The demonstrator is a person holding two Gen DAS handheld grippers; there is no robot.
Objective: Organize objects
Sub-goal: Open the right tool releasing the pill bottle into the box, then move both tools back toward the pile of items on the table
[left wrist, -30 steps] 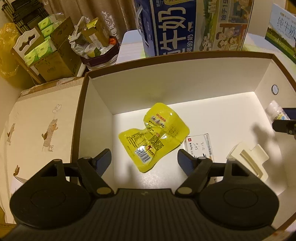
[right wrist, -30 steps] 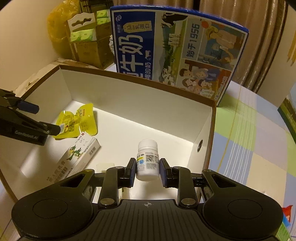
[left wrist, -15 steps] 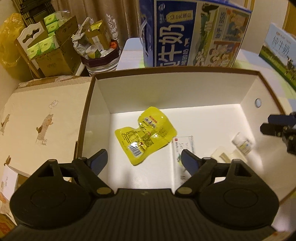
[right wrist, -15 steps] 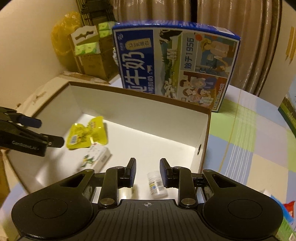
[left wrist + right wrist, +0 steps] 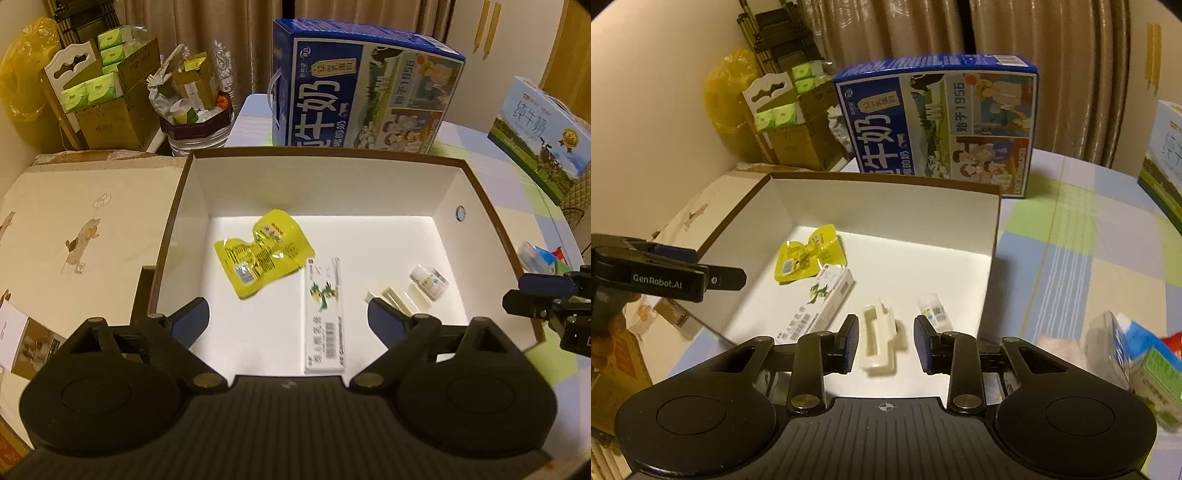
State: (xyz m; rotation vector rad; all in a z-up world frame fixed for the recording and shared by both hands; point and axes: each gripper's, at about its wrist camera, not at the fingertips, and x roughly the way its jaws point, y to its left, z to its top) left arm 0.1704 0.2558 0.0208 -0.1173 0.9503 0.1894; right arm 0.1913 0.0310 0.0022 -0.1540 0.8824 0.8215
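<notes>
A white box with a brown rim (image 5: 325, 152) (image 5: 886, 181) holds a yellow pouch (image 5: 262, 251) (image 5: 809, 258), a long white carton with a green dragon (image 5: 325, 314) (image 5: 820, 302), a cream hair clip (image 5: 399, 301) (image 5: 877, 332) and a small white bottle (image 5: 428, 282) (image 5: 934, 310) lying on its side. My left gripper (image 5: 288, 314) (image 5: 683, 277) hovers open above the box's near left part, holding nothing. Over the near right corner, above the clip and bottle, my right gripper (image 5: 886, 336) (image 5: 535, 295) is open and empty.
A big blue milk carton (image 5: 362, 103) (image 5: 942, 125) stands just behind the box. Another milk box (image 5: 539, 129) is at the far right. Small packets (image 5: 1126, 347) lie on the checked cloth (image 5: 1071, 258) right of the box. Cardboard boxes (image 5: 103, 92) and a full bin (image 5: 195, 110) stand at the back left.
My right gripper let go of the white bottle, which now lies in the box, and has opened and drawn back. The left gripper has risen and pulled back from the box.
</notes>
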